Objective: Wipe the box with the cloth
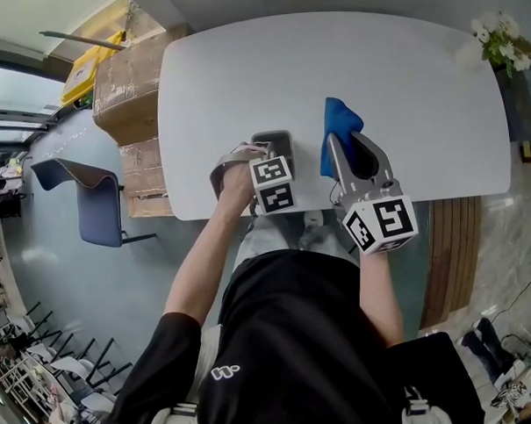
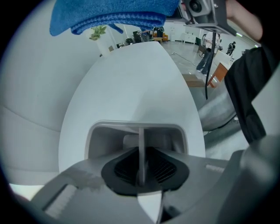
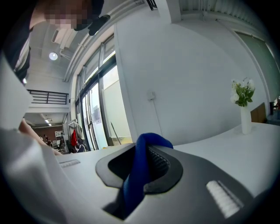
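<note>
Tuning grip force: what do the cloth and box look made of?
Cloth: soft blue fabric, maybe microfibre; it lies in thick limp folds with fuzzy, ribbed edges.
Box: grey with a matte finish and thin, straight, rigid walls. Probably plastic, though coated card can't be ruled out.

A white table (image 1: 400,78) fills the middle — white flowers (image 1: 499,37) stand at its far right corner. Cardboard cartons (image 1: 128,85) are stacked beside its left edge, a blue chair (image 1: 94,201) near them.

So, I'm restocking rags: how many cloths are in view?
1: the blue cloth, pinched in the right gripper over the white table, right of the grey box. No other shows anywhere.
</note>
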`<action>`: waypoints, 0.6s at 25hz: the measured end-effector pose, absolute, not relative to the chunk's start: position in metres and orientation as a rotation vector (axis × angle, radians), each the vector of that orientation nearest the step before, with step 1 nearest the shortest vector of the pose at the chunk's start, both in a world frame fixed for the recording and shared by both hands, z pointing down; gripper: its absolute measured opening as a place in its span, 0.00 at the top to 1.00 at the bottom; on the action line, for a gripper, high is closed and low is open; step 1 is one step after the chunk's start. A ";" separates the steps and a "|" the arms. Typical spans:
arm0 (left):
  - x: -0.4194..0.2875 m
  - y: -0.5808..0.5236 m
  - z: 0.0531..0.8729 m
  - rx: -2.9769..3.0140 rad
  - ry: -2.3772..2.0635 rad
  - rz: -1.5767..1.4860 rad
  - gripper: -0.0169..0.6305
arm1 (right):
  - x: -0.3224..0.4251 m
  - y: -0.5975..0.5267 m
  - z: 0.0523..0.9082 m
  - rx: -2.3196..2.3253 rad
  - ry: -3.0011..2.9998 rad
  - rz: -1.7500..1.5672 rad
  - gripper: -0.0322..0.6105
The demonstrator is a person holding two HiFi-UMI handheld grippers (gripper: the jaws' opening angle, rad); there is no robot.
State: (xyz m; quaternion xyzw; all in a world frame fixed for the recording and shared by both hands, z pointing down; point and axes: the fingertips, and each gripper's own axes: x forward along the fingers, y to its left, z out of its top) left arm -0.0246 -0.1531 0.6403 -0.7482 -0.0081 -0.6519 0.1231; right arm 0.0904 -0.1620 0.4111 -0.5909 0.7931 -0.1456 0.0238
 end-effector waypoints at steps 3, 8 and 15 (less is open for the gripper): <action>-0.030 -0.150 0.635 -2.231 -0.015 -1.868 0.88 | 0.088 -0.161 0.411 -1.823 2.461 -0.455 0.86; -0.037 -0.138 0.620 -2.461 0.037 -1.785 0.89 | 0.083 -0.160 0.409 -1.802 2.468 -0.462 0.86; -0.034 -0.137 0.579 -2.791 0.275 -1.484 0.89 | 0.080 -0.161 0.406 -1.744 2.521 -0.428 0.86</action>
